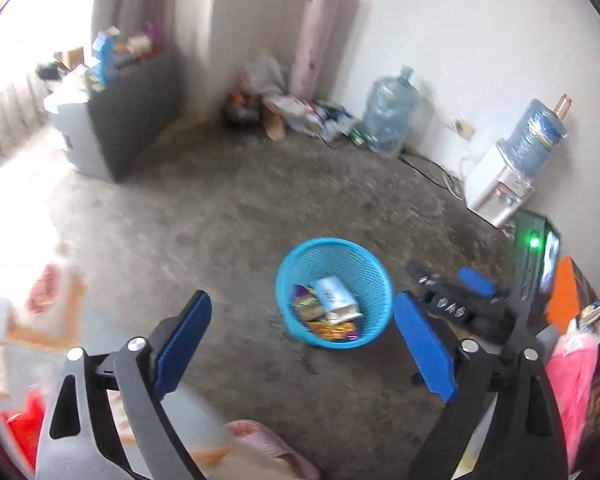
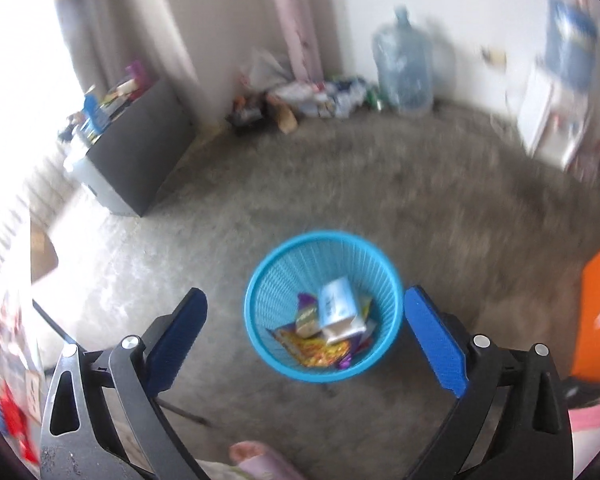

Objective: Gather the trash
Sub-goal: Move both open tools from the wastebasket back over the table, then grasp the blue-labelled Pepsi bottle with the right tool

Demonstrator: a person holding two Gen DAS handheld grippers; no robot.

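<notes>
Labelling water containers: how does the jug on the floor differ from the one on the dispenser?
The floor jug stands upright with its neck up, against the wall; the dispenser jug is inverted, neck down in the white dispenser. The floor jug looks clear and apparently empty; the dispenser jug carries a blue label band. Both are large translucent blue bottles.

Left gripper stood wide, blue pads apart, nothing between them but bare floor. Blue mesh basket sat just ahead, nearer the right-side finger, holding a white carton on colourful wrappers. Right gripper lay beyond that finger, blurred. Water dispenser stood far ahead, off to the right.
</notes>
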